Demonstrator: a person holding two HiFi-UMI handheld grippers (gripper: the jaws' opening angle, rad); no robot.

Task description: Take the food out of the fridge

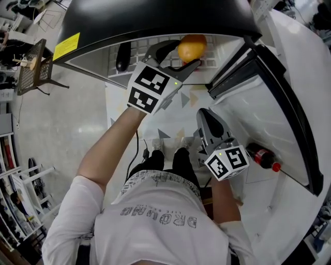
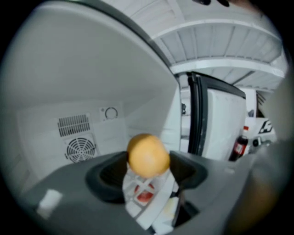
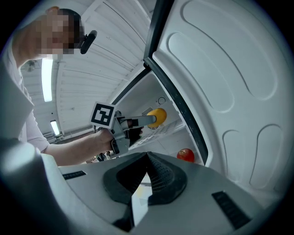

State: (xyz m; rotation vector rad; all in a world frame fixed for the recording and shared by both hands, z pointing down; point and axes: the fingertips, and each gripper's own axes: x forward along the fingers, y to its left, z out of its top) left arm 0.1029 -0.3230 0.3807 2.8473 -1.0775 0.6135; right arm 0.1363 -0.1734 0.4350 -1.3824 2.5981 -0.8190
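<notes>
An orange (image 1: 192,47) sits between the jaws of my left gripper (image 1: 181,56), which is shut on it at the mouth of the open fridge (image 1: 155,15). In the left gripper view the orange (image 2: 148,155) fills the gap between the two dark pads, with the fridge's white back wall and fan grille behind. From the right gripper view, the orange (image 3: 157,115) hangs at the tip of the left gripper (image 3: 154,118), just above a wire shelf (image 3: 167,128). A red apple (image 3: 185,155) lies lower down in the fridge. My right gripper (image 1: 206,118) is shut and holds nothing, below and outside the fridge.
The fridge door (image 1: 274,103) stands wide open on the right, with a cola bottle (image 1: 262,157) in its lower rack. A dark oblong thing (image 1: 122,56) lies on the shelf left of the orange. The person's legs and feet stand just before the fridge.
</notes>
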